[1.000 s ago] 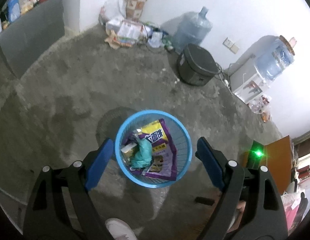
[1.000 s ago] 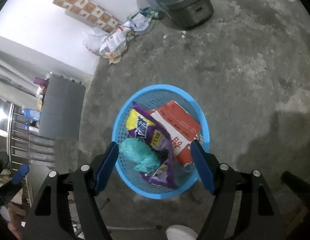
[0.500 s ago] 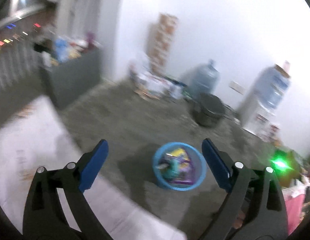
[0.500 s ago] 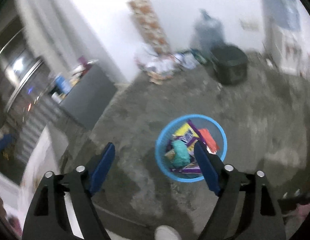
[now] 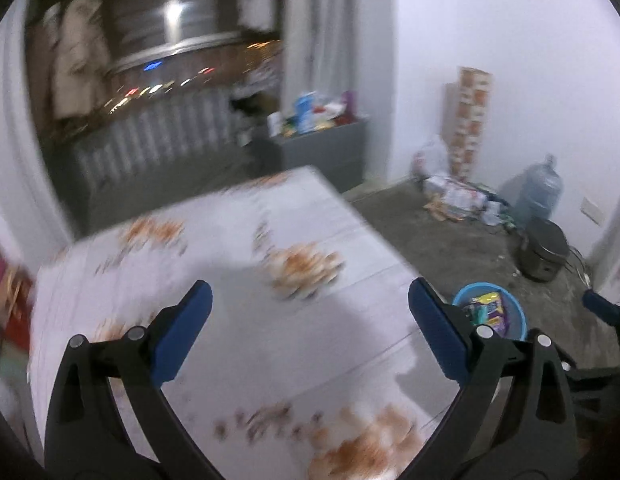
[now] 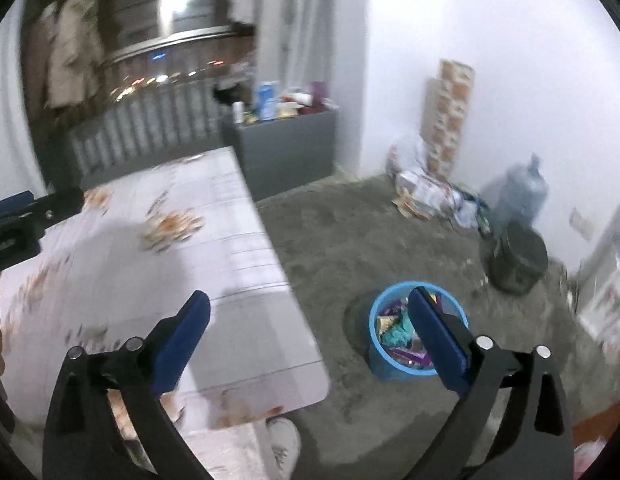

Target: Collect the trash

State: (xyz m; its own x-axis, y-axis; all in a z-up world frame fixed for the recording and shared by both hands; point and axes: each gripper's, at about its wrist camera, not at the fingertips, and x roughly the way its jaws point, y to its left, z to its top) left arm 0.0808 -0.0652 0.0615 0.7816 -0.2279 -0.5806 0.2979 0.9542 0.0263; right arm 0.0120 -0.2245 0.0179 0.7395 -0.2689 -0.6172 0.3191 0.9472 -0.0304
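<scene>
Left gripper (image 5: 305, 312), wide open and empty, has swung up from above the blue trash basket (image 5: 514, 320) to the patterned worktop (image 5: 229, 248) beside it; right gripper (image 6: 307, 316), likewise open and empty, followed, likely seeking more trash.

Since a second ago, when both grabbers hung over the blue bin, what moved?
Both swung up and away from the blue trash basket: the left gripper and the right gripper now face the table with the flowered cloth, and the basket sits low on the floor to the right. Nothing was grabbed or dropped. The jaws stayed wide open and empty, and the wrappers stayed in the basket.
</scene>
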